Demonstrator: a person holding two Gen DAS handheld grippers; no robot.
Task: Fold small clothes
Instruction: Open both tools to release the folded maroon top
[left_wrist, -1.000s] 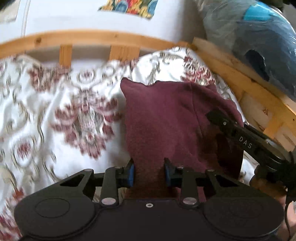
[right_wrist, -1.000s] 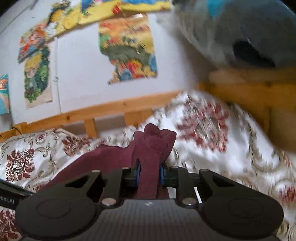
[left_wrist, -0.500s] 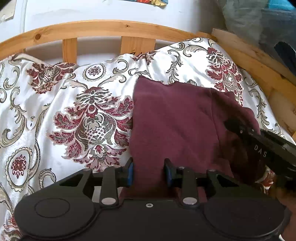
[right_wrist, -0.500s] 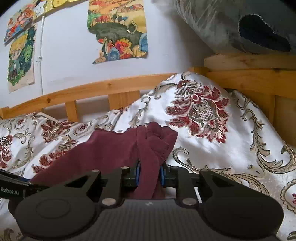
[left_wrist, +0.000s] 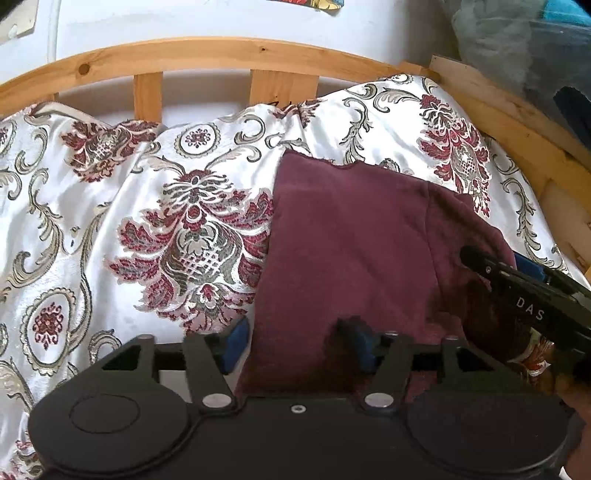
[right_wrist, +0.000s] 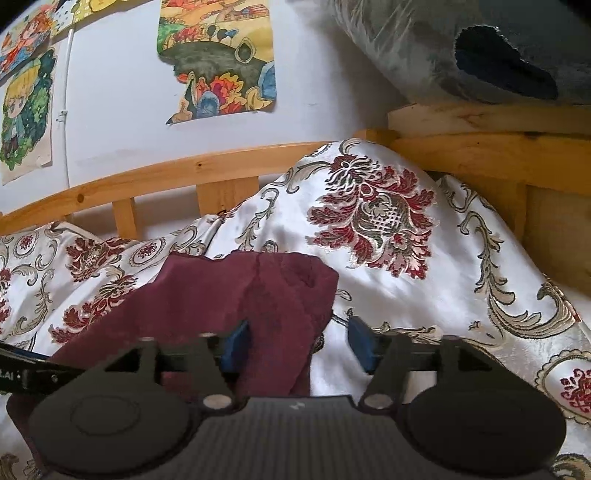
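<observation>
1. Left wrist view: left gripper (left_wrist: 295, 341) is opening, its pads spreading off the maroon garment (left_wrist: 351, 236), which is lying folded on the floral bedspread (left_wrist: 147, 221) near the headboard corner.
2. Right gripper (right_wrist: 297, 345) is opening too, releasing the bunched cloth; smoothing probably remains.

Maroon garment (left_wrist: 347, 240) (folded) flat on bedspread (left_wrist: 110, 206)

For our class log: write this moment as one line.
left gripper: opening, maroon garment between pads | right gripper: opening, garment between pads | garment: flat on patterned bedspread
</observation>
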